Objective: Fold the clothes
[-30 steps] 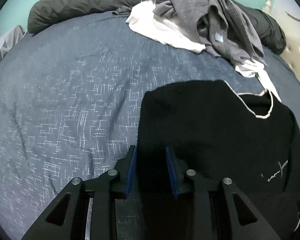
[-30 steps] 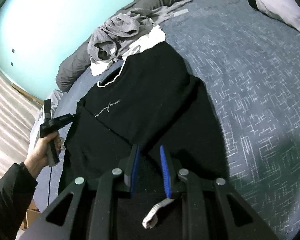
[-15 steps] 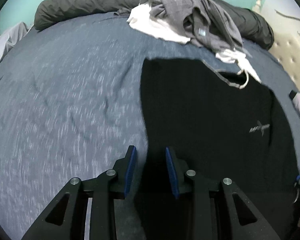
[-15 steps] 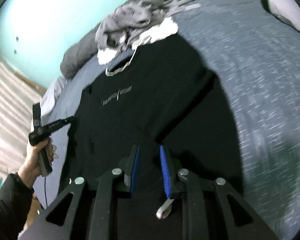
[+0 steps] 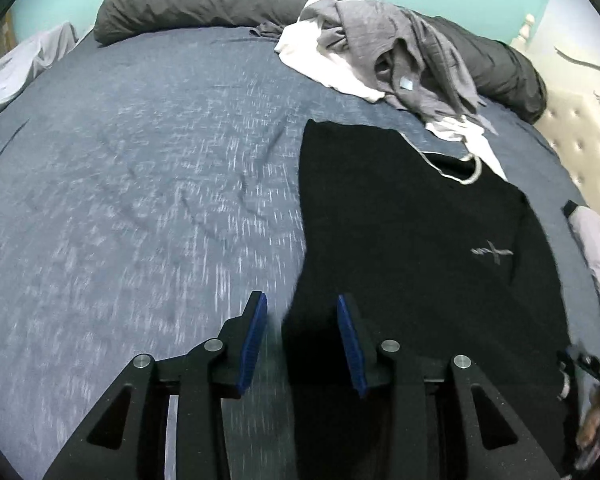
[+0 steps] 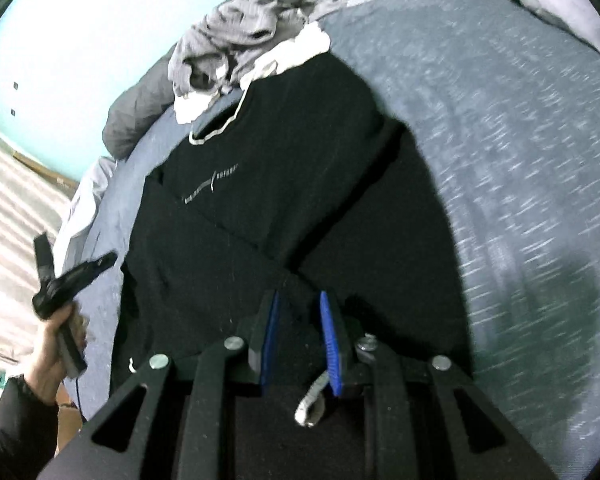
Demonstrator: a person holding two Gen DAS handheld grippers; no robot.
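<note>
A black long-sleeved shirt (image 5: 400, 240) with a pale neck trim lies spread on the blue-grey bed (image 5: 140, 200). My left gripper (image 5: 302, 312) hovers over the shirt's near left edge. Its jaws are opening; black cloth lies between them, and a strip of bed shows beside the left pad. In the right wrist view the same shirt (image 6: 260, 200) runs away from my right gripper (image 6: 298, 308), which is shut on a bunched ridge of black fabric. A pale ribbed cuff (image 6: 312, 404) hangs below its pads. A hand holds the left gripper (image 6: 72, 276) at the shirt's far side.
A heap of grey and white clothes (image 5: 380, 40) lies beyond the shirt's collar, against a rolled dark duvet (image 5: 204, 4). A tufted headboard (image 5: 580, 140) and a pale pillow (image 5: 596, 248) stand on the right. Striped floor (image 6: 8, 240) shows beyond the bed edge.
My left gripper has drawn back and up along the shirt's left edge, and its jaws stand wider. The right gripper has kept its hold in about the same place.
</note>
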